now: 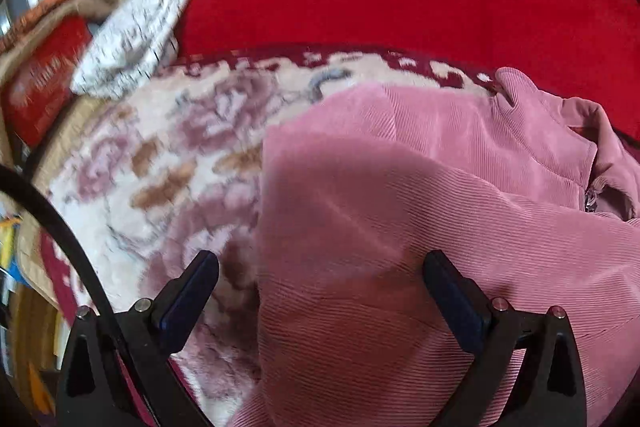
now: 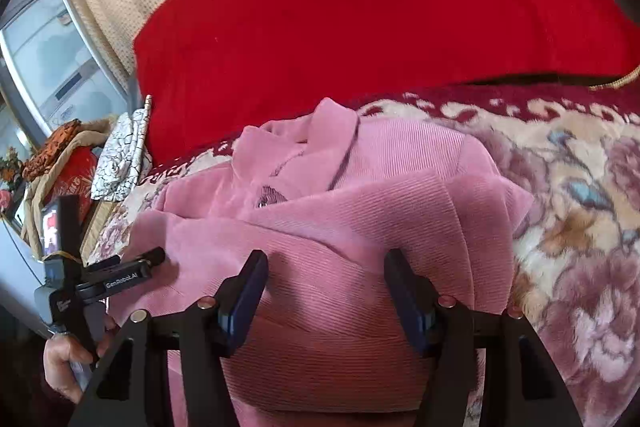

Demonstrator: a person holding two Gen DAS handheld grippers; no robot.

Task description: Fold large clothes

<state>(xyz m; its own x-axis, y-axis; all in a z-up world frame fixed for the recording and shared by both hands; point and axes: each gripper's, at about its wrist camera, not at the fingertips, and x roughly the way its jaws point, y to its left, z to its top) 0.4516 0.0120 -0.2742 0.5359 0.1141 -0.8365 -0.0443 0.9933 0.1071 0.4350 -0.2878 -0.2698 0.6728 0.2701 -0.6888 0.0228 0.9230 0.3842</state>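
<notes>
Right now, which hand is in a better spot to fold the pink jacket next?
Probably the left. The left gripper is open at the pink jacket's loose side edge. The right gripper is open over the folded middle.

Beyond the pink corduroy jacket (image 1: 420, 195), the left wrist view smears the floral blanket (image 1: 168, 155) and a red box (image 1: 44, 83). The jacket's hem runs off both pictures' lower edges.

Two wrist fisheyes, close above a bed, angled downward.
Both look along their own fingers across the pink corduroy jacket (image 1: 420, 227) toward the far red cushion (image 2: 360, 7); the right view also catches the left gripper (image 2: 156, 261) at its left.
</notes>
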